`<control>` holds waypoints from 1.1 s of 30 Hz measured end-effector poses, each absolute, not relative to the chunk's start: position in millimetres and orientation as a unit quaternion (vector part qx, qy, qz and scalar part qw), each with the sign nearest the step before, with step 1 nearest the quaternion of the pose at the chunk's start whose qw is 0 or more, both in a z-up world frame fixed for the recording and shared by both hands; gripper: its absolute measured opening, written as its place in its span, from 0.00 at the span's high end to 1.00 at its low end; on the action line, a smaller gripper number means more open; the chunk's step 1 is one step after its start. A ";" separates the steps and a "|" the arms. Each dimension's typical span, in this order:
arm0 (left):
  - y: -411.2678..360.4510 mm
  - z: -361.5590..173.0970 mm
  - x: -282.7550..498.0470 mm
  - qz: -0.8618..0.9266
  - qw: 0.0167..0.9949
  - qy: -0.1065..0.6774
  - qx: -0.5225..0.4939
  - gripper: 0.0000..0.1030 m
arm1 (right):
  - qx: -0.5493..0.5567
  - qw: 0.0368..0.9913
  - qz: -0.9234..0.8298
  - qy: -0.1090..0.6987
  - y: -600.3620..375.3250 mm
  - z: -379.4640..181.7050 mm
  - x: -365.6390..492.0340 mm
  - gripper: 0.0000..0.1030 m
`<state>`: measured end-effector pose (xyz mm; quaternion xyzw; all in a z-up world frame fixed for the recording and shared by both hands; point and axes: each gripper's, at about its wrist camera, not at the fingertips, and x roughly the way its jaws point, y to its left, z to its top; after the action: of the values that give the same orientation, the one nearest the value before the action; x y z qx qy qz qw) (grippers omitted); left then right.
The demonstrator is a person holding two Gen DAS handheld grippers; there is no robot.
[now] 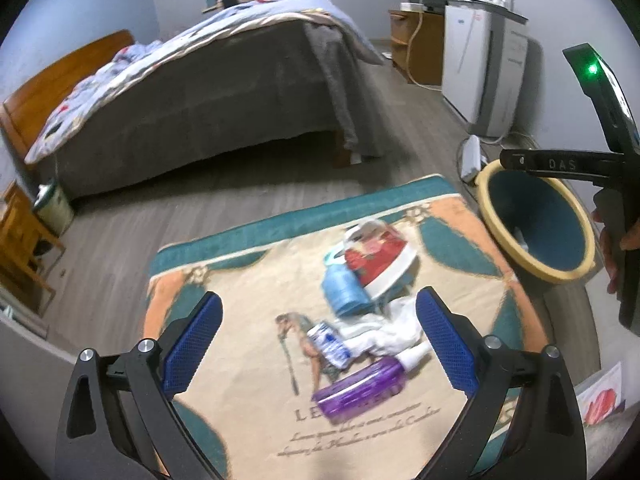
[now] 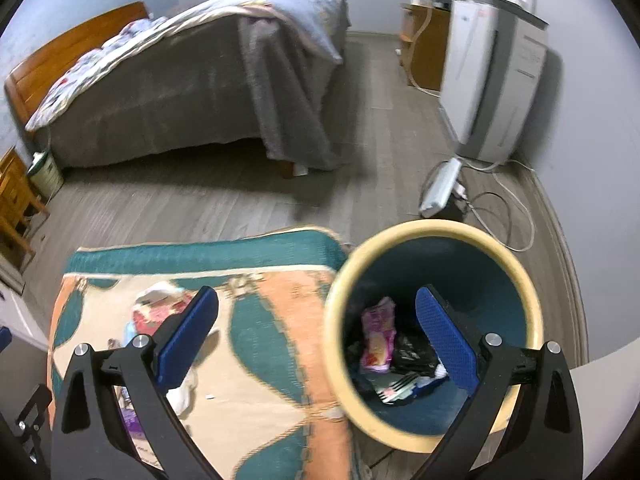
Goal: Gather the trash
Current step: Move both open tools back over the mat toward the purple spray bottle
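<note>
Trash lies in a heap on the patterned rug: a purple bottle, a small blue-and-white can, crumpled white tissue, a blue plastic bottle and a red-and-white wrapper. My left gripper hangs open above this heap, holding nothing. The blue bin with a yellow rim stands just right of the rug and holds a pink packet, black wrappers and a plastic fork. My right gripper is open over the bin's rim, empty. The bin also shows in the left wrist view.
A bed with a grey cover fills the back of the room. A white appliance stands at the right wall with a power strip and cables on the wood floor. A wooden stand and small white bucket are at left.
</note>
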<state>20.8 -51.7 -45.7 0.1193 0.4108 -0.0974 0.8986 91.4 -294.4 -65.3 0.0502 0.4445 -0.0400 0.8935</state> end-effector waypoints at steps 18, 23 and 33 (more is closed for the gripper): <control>27.1 -86.6 29.5 -0.065 0.891 0.439 0.091 0.06 | -0.005 0.856 0.044 0.515 -188.3 -111.5 98.9 0.06; 26.1 -103.6 27.3 -0.099 0.878 0.464 0.057 0.06 | -0.007 0.854 0.039 0.519 -180.7 -117.1 104.6 0.06; -42.9 -147.5 17.8 -0.217 0.835 0.489 0.127 0.11 | -0.005 0.846 0.012 0.534 -195.7 -129.5 114.7 0.06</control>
<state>17.8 -42.9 -147.5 0.1266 0.4894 -0.2170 0.8351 114.7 -195.7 -129.5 -0.0050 0.5336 0.0121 0.8456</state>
